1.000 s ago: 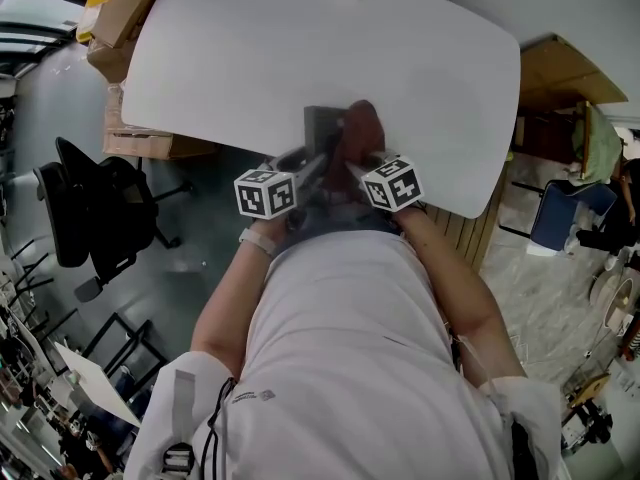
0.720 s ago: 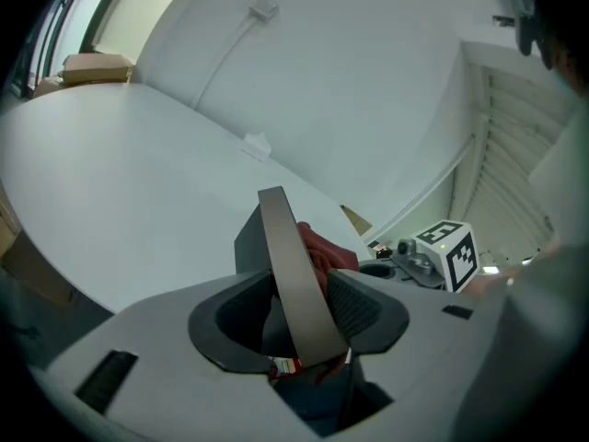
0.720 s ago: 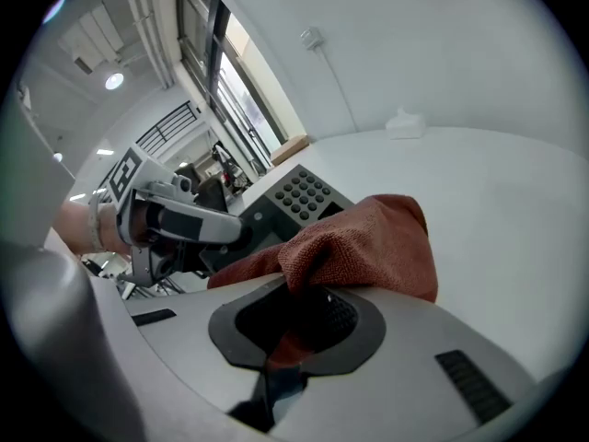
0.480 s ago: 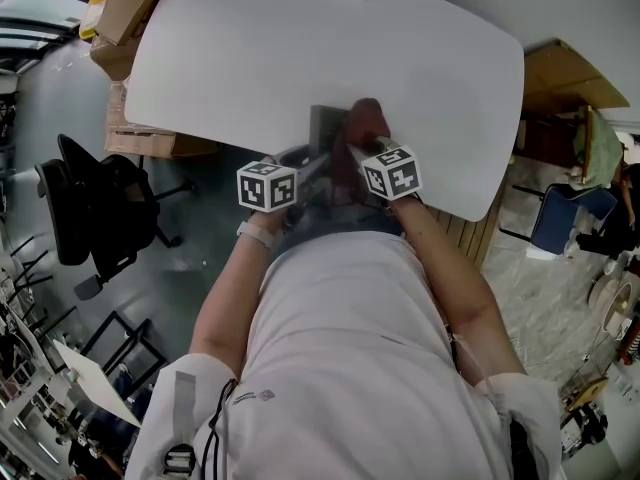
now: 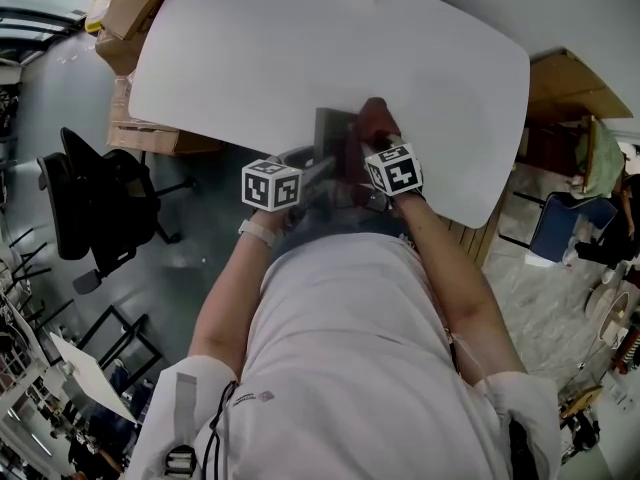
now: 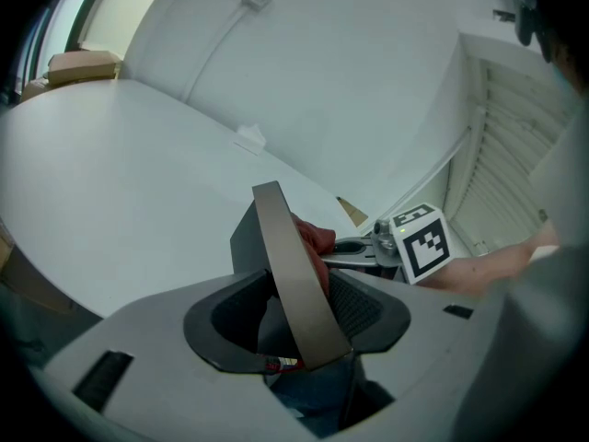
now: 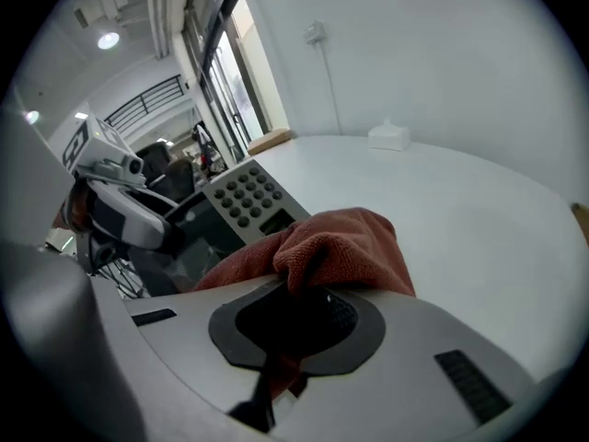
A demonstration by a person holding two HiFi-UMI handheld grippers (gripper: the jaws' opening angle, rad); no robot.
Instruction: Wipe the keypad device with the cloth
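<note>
Your left gripper [image 6: 299,307] has the grey slab-fronted keypad device [image 7: 248,196] edge-on between its pads. The jaws are opening, but both pads look to be on it. I read that as a steadying hold: it props the device tilted at the near edge of the white oval table [image 5: 250,58], key face turned toward your other gripper, so it can't skid while rubbed. Your right gripper [image 7: 294,325] is clamped on a bunched rust-red terry cloth [image 7: 340,242]. The wad sticks out past the jaws so that fabric, not plastic, meets the device. It sits just beside the keys and looks to be touching the face. Count: one device, one cloth, two grippers, one table, and one small white box [image 7: 387,137] far across it, well apart. Keys: one grid, too small to count reliably.
</note>
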